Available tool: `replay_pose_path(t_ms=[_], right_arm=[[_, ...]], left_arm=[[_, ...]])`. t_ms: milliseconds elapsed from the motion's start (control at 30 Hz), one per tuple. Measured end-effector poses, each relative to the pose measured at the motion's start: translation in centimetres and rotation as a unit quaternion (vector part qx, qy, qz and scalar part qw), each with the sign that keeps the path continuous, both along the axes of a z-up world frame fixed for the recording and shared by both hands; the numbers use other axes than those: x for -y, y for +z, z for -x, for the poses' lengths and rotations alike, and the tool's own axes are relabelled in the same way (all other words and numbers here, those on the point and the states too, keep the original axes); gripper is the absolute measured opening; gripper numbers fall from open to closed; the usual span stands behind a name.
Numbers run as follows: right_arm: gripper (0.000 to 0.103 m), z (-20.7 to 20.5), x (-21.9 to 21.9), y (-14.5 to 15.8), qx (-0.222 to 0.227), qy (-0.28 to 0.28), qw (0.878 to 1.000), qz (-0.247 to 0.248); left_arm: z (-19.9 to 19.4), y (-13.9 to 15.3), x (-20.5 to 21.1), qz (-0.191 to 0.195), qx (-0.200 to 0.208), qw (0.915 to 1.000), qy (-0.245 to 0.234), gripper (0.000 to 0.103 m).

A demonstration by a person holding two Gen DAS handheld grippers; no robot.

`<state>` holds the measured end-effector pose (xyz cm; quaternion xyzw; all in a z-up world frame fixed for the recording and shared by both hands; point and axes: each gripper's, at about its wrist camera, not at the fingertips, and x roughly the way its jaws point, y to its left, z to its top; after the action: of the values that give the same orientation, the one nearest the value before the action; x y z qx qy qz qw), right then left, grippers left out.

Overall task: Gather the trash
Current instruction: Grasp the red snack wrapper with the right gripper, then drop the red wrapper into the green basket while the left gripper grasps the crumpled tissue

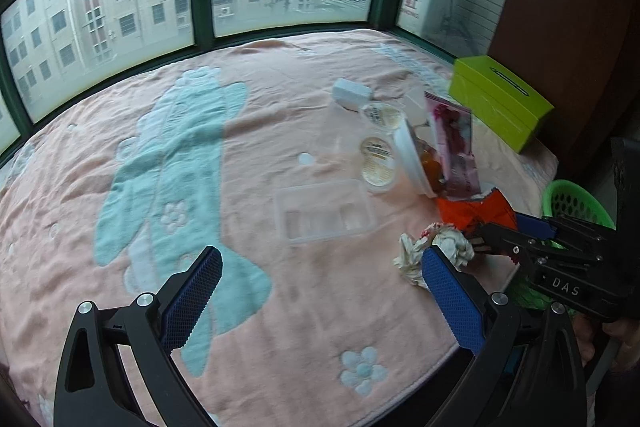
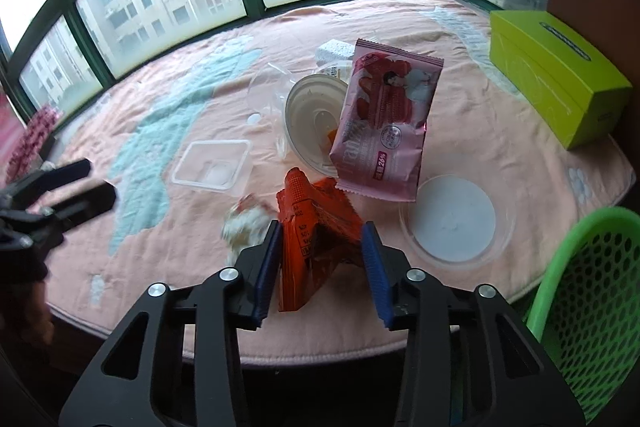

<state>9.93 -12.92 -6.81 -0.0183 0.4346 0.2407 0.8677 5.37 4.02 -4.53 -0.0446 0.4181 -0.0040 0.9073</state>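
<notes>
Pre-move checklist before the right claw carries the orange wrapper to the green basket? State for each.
1. Orange wrapper sits between the right claw fingers: ok.
2. Firm grip: cannot tell; the blue pads flank the wrapper, contact on both sides unclear.
3. Wrapper lifted off the pink blanket: cannot tell.
4. Green basket within view, at the table edge to the right: ok.
5. Left claw open, holding nothing, clear of the wrapper: ok.
6. Crumpled tissue beside the left finger not caught in the grasp: cannot tell; it is blurred.
</notes>
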Motion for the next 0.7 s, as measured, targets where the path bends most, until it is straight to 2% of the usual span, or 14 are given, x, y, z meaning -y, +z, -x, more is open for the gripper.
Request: replay_pose_path(t_ms=[267, 600, 633, 700], right_arm=[[0.034, 0.3, 1.8, 0.7, -0.002, -0.025, 0.999, -0.035], [0.034, 1.4, 4.2, 2.1, -0.002, -0.045, 0.996, -0.079], [0.034, 1.6, 4.5, 2.3, 0.0, -0.048, 0.996, -0.08], [0.034, 2.3, 5.3, 2.9, 0.007, -0.057, 0.995, -0.086]], left_arm=[[-0.6, -1.3, 3.2, 0.023, -0.012, 0.998, -0.058, 0.097], [-2.5, -3.3, 7.0, 0.026, -0.028, 0.9931, -0.111, 0.094], [-2.8, -3.5, 7.3, 0.025, -0.032, 0.9927, -0.114, 0.093], [-3.5, -4.0, 7.8, 0.028, -0.042, 0.9915, -0.12, 0.082]])
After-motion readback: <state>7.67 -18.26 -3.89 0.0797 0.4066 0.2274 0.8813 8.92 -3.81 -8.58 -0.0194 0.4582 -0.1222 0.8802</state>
